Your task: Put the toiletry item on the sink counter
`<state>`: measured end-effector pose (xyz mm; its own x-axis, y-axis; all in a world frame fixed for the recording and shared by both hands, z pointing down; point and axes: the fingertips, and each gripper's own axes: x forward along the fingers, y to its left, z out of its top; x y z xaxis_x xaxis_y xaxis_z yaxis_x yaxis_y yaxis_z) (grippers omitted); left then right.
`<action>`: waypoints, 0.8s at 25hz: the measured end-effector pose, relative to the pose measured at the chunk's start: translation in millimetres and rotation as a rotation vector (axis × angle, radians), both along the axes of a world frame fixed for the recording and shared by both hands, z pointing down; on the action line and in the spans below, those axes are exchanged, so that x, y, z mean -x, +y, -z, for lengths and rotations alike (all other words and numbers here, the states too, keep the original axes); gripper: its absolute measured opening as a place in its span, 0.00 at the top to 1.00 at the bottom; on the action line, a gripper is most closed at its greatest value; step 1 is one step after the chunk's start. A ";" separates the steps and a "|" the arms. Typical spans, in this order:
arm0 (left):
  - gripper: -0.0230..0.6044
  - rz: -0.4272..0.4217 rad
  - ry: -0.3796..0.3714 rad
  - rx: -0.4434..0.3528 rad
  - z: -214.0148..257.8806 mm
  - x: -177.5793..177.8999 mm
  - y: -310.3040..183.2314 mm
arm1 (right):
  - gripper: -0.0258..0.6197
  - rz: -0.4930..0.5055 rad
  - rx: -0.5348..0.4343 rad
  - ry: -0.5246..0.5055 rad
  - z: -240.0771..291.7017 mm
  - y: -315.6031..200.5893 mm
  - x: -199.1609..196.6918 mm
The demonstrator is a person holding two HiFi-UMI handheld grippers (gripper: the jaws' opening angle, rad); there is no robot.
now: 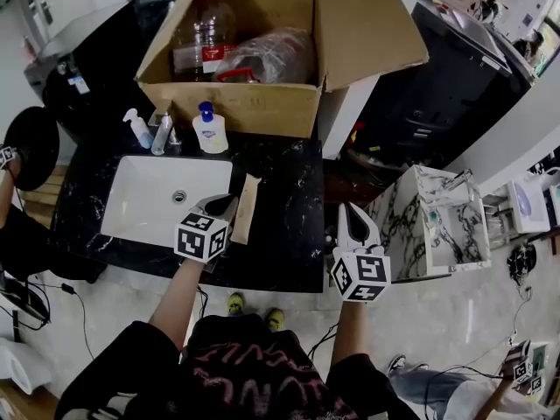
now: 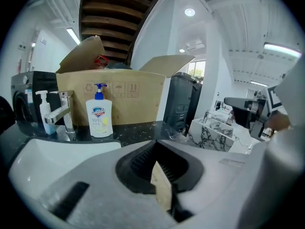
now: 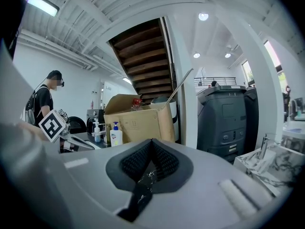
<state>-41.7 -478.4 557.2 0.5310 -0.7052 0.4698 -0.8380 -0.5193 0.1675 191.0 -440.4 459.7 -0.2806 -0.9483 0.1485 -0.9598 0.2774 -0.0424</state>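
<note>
My left gripper (image 1: 224, 205) hovers over the black marble sink counter (image 1: 289, 226), just right of the white basin (image 1: 144, 201). It is shut on a thin tan box (image 1: 246, 208), which stands edge-on between the jaws in the left gripper view (image 2: 162, 191). Over the counter's right front edge, my right gripper (image 1: 351, 212) is shut with nothing in it; its jaws meet in the right gripper view (image 3: 151, 146).
A hand-soap bottle with a blue pump (image 1: 210, 129), a small pump bottle (image 1: 137, 129) and a faucet (image 1: 163, 135) line the back of the counter. Behind them stands an open cardboard box (image 1: 254, 103). A white marble stand (image 1: 437, 226) sits to the right.
</note>
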 end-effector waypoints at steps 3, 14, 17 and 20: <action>0.97 0.003 0.007 -0.023 9.1 2.4 3.5 | 0.94 0.002 -0.008 0.000 2.8 4.2 1.5; 0.97 0.002 0.019 -0.140 62.2 6.4 14.9 | 0.94 0.009 -0.027 -0.002 14.1 16.3 3.5; 0.96 0.014 0.039 -0.193 81.8 10.0 16.6 | 0.94 0.013 -0.031 -0.003 15.7 17.9 5.4; 0.96 0.028 0.067 -0.234 100.7 14.6 18.0 | 0.94 0.018 -0.038 -0.002 18.8 19.2 7.3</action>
<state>-56.3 -460.4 456.5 0.5339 -0.8057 0.2564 -0.8438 -0.5270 0.1010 183.6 -421.2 440.9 -0.2975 -0.9481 0.1120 -0.9547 0.2957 -0.0335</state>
